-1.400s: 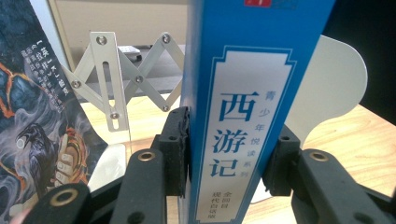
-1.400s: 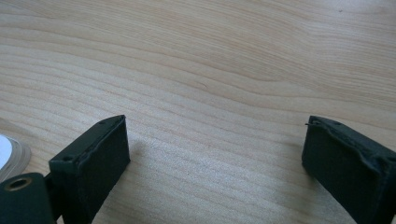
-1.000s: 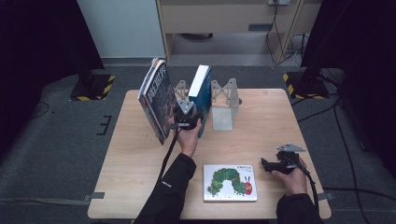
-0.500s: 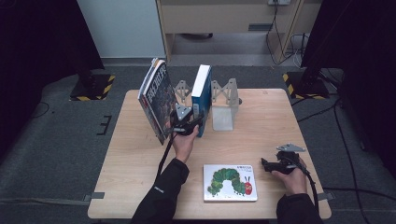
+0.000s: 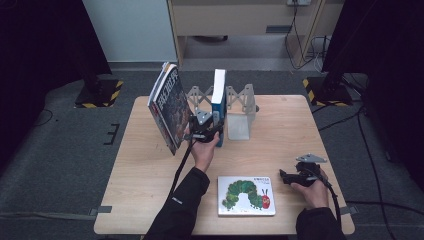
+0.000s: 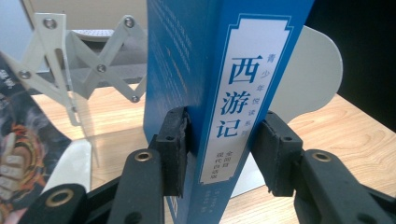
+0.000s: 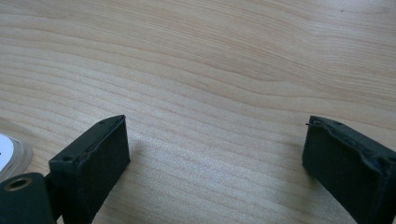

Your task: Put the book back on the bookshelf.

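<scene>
High view: fixed overhead, person's side, looks forward and down on the whole table. Left gripper view: rides its gripper, level, very close on the blue book, which the high view shares. Right gripper view: close, angled down at the tabletop.

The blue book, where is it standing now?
In the high view the blue book stands upright at the table's far middle, inside the expandable metal bookend rack, right of the leaning dark book, its spine between the left gripper's jaws.
</scene>
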The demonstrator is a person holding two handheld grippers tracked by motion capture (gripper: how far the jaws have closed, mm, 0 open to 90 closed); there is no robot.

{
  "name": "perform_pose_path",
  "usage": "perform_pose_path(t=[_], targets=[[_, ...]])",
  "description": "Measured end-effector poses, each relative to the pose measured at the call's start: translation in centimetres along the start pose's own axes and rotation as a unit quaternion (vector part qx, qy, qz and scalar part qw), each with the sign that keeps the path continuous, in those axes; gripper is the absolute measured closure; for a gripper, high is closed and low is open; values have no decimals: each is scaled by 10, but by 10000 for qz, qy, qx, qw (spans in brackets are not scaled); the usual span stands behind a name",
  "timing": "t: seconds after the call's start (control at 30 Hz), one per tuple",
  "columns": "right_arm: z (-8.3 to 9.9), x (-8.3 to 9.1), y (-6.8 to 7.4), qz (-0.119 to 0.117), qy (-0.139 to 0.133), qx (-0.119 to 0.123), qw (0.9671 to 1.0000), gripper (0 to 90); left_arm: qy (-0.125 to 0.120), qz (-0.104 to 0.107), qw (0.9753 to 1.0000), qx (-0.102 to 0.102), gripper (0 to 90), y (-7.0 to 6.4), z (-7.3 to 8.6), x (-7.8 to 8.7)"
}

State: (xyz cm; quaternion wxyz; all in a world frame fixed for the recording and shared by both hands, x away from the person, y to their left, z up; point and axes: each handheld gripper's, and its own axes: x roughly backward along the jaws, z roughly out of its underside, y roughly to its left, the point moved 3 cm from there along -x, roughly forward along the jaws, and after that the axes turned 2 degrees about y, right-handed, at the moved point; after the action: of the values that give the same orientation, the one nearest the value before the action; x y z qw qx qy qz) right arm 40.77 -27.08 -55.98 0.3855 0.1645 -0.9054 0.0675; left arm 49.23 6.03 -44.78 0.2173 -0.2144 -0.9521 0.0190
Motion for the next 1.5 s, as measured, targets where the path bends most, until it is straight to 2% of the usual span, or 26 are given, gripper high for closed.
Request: perform_pose_path(t=[0.2, 0.3, 0.43, 0.53, 0.6, 0.7, 0.8, 1.03, 1.13, 1.3, 1.43, 1.5], targets=[[0, 0, 0, 4, -10, 6, 10000, 75, -67, 21, 10000, -68, 563, -3, 2, -1], [0, 0, 0, 5, -11, 1, 10000, 75, -131, 117, 9998, -59, 558, -1, 5, 0], [0, 0, 0, 5, -11, 9, 10000, 75, -121, 210, 9997, -61, 557, -1, 8, 2], [0, 0, 0, 7, -12, 14, 10000, 75, -69, 184, 9998, -72, 563, -2, 9, 2], [0, 0, 0, 10, -10, 11, 10000, 76, -42, 195, 9998, 30, 568, -2, 8, 2], [0, 0, 0, 6, -10, 8, 10000, 75, 34, 156, 9999, 62, 575, -4, 6, 3], [0, 0, 0, 5, -10, 9, 10000, 75, 74, 211, 9997, 119, 574, -6, 4, 2], [0, 0, 0, -9, 2, 8, 10000, 74, 45, 200, 9997, 141, 570, -8, 4, 1], [0, 0, 0, -9, 3, 6, 10000, 73, 20, 223, 9997, 83, 567, -7, 5, 1], [0, 0, 0, -12, 4, 7, 10000, 72, -16, 379, 9993, -41, 533, -7, 6, 7], [0, 0, 0, -19, 10, 6, 10000, 69, 32, 467, 9988, -149, 512, -6, 7, 16], [0, 0, 0, -20, 11, 5, 10000, 69, 81, 488, 9984, -273, 497, -4, 8, 24]])
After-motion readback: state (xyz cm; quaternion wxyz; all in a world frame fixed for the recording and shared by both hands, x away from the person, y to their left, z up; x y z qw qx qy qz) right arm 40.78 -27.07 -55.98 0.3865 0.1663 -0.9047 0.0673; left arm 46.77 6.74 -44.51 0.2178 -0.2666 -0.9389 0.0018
